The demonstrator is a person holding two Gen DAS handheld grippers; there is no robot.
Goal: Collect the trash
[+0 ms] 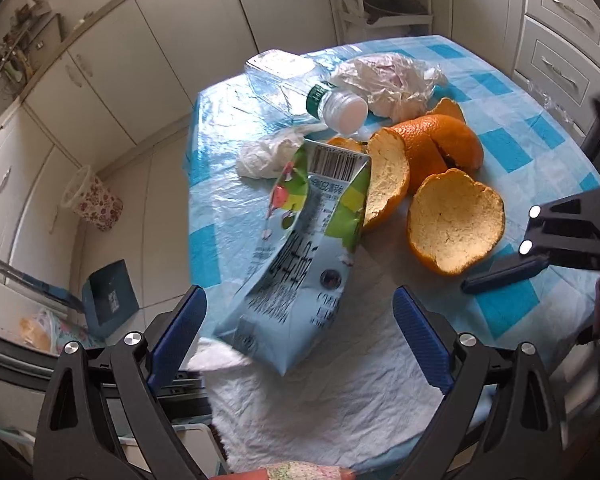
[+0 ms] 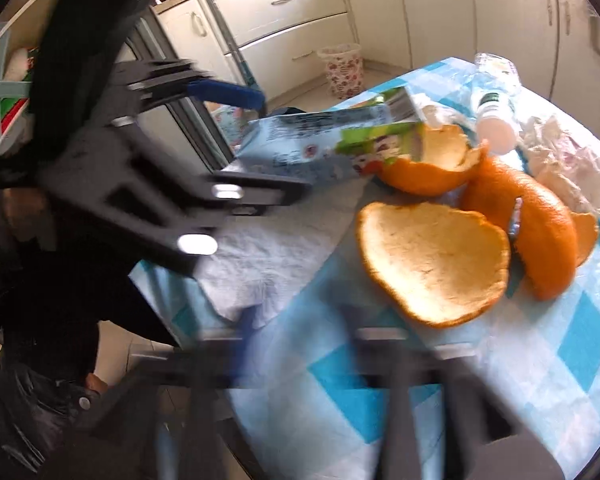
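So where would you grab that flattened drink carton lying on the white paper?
Judging by its pose, take the carton across its narrow width near the closer, bottom end. It lies crushed and lengthwise between the left gripper's open jaws, and the far end leans against orange peel.

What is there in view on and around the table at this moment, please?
drink carton: one, pale blue and green, lying between the left gripper's open jaws
orange peels: several, orange and white, mid-table
plastic bottle: one, clear, white cap, on its side behind the carton
crumpled tissue: one, white, left of the peels
crumpled plastic bag: one, clear, far side
white cloth: one, near table edge
tablecloth: one, blue checked
bin: one, floral, on the floor
left gripper: black, blue pads, open
right gripper: blurred, open
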